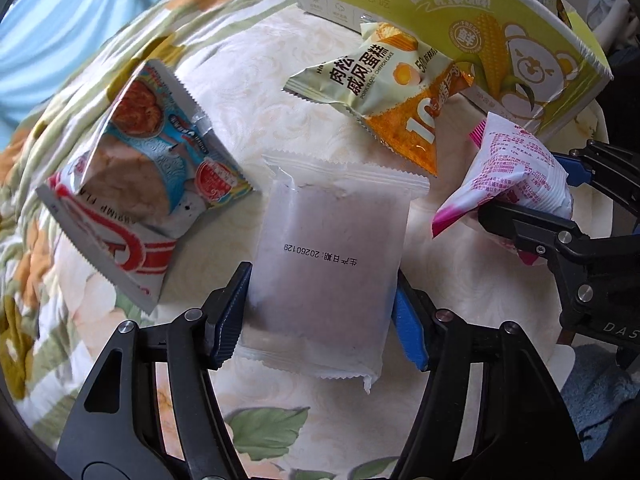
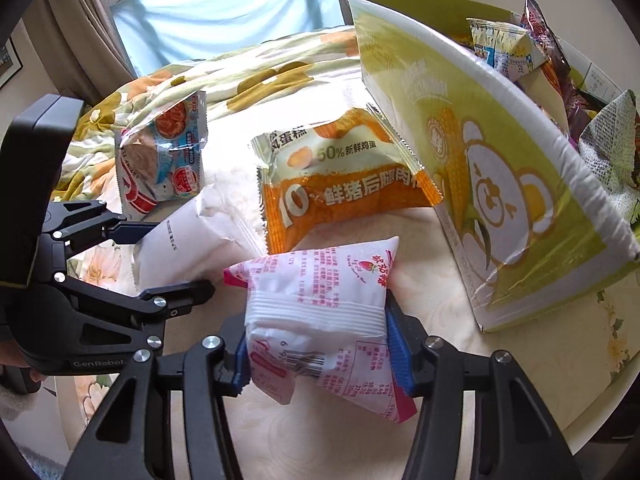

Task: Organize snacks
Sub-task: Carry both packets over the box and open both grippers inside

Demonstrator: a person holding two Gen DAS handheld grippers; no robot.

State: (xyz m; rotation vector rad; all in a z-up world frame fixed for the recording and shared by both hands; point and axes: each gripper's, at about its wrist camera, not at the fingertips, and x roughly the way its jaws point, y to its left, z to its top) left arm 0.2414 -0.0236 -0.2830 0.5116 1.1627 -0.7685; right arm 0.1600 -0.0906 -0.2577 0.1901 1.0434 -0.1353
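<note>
My left gripper (image 1: 322, 312) is shut on a plain white snack packet (image 1: 328, 256) with a printed date, held just over the table. My right gripper (image 2: 320, 348) is shut on a pink-and-white strawberry packet (image 2: 320, 300); both show in the other view too, the pink packet (image 1: 508, 176) to the right of the white one (image 2: 188, 240). An orange-and-green pork floss cake packet (image 1: 384, 88) lies beside the yellow-green corn box (image 2: 500, 168). A blue shrimp-flavour packet (image 1: 136, 184) lies at the left.
The yellow-green box (image 1: 520, 40) stands open at the right and holds several snack bags (image 2: 516, 48). The round cream table (image 1: 256, 80) carries a floral cloth (image 1: 40, 240) bunched at the left. A blue curtain (image 2: 224, 8) hangs behind.
</note>
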